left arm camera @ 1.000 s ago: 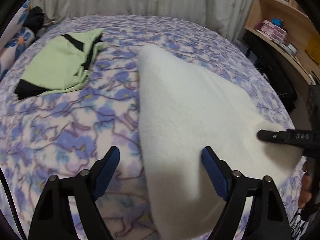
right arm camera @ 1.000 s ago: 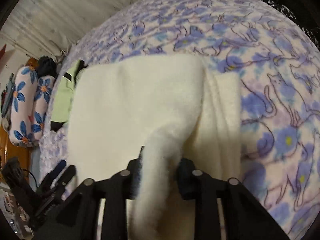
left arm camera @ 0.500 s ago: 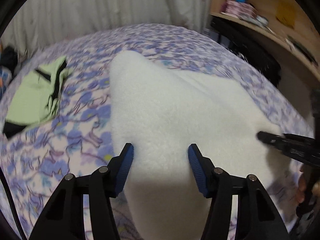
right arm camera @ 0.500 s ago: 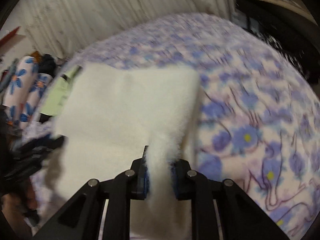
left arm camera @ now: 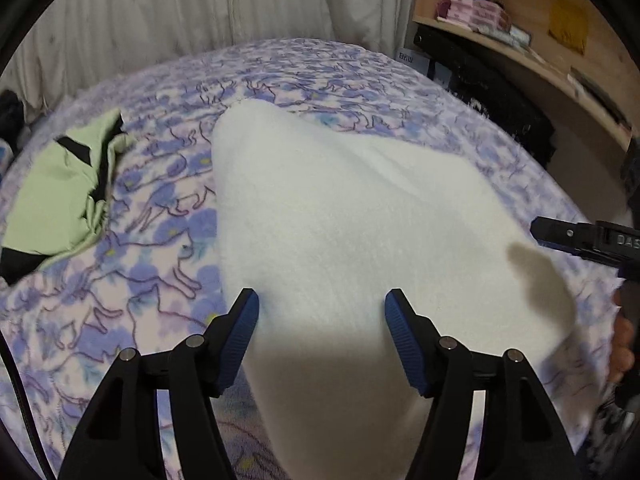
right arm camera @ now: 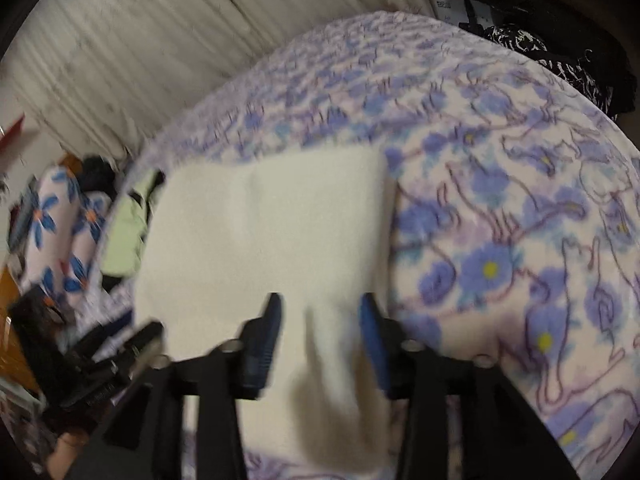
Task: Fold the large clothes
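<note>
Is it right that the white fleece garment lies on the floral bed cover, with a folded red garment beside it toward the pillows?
Not quite: the garment beside it is light green with black trim, not red, as the left wrist view shows. The rest holds: the white fleece garment lies on the floral bed cover, and the right wrist view shows the green one on the side toward the pillows.

The right wrist view is motion-blurred. The white garment [left arm camera: 360, 248] runs past the bottom edge, hiding the bed [left arm camera: 120, 300] beneath; shelf [left arm camera: 500, 32] items are unreadable.

Fluffy matt cream fleece garment [left arm camera: 360, 216] on a plush printed fleece bedspread [left arm camera: 152, 240]; wooden shelves [left arm camera: 532, 52].
</note>
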